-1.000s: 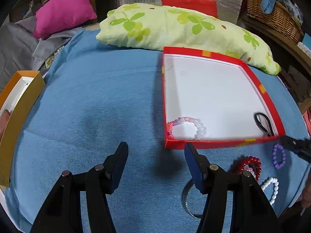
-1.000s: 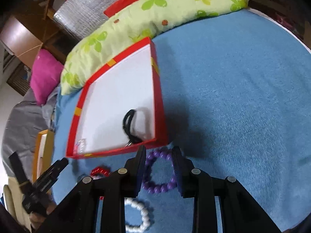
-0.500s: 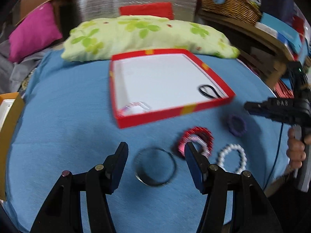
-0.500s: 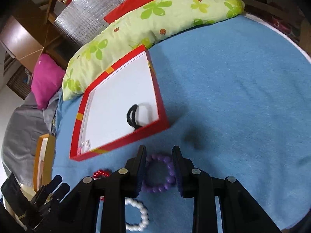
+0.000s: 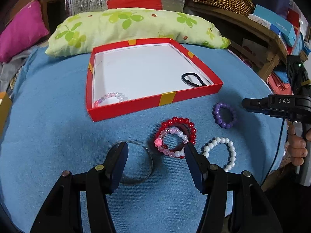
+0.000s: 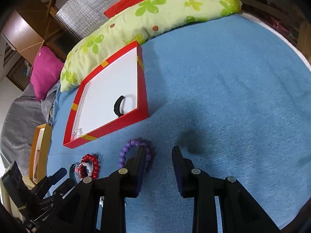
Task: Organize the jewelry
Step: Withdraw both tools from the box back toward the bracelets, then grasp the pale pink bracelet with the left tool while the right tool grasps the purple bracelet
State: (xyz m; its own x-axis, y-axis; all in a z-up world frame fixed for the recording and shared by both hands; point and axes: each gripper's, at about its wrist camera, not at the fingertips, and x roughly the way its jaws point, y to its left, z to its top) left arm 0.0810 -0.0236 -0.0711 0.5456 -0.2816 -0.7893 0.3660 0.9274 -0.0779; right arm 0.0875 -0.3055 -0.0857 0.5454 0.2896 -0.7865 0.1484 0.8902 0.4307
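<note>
My left hand-held gripper is spread wide with nothing in it, hovering low over the blue bed. Right between its fingers, toward 7 o'clock, lies a thin metal bangle, and the left finger overlaps its edge in the view. At about 1 o'clock from the gripper is the red bracelet with a pink-and-white one lying on top of it. The white bracelet sits just beside the right finger, at 3 o'clock. The purple bracelet is further out at 2 o'clock, near my other gripper.

My right hand-held gripper is also parted and holding nothing. Its left finger covers part of the purple bracelet, and the gap between the fingers is over bare blue cloth. I can't tell if the finger actually touches the beads.

Further back, at 12 o'clock in the left view, is the red box with a white floor. A pale pink bracelet lies in its near left corner and a black hair tie in its near right corner, so both are already inside. The other five pieces are out on the bed in front of the box's near wall.

Behind the box is the green flowered pillow, touching or almost touching its far side. A magenta cushion is at 10 o'clock.
</note>
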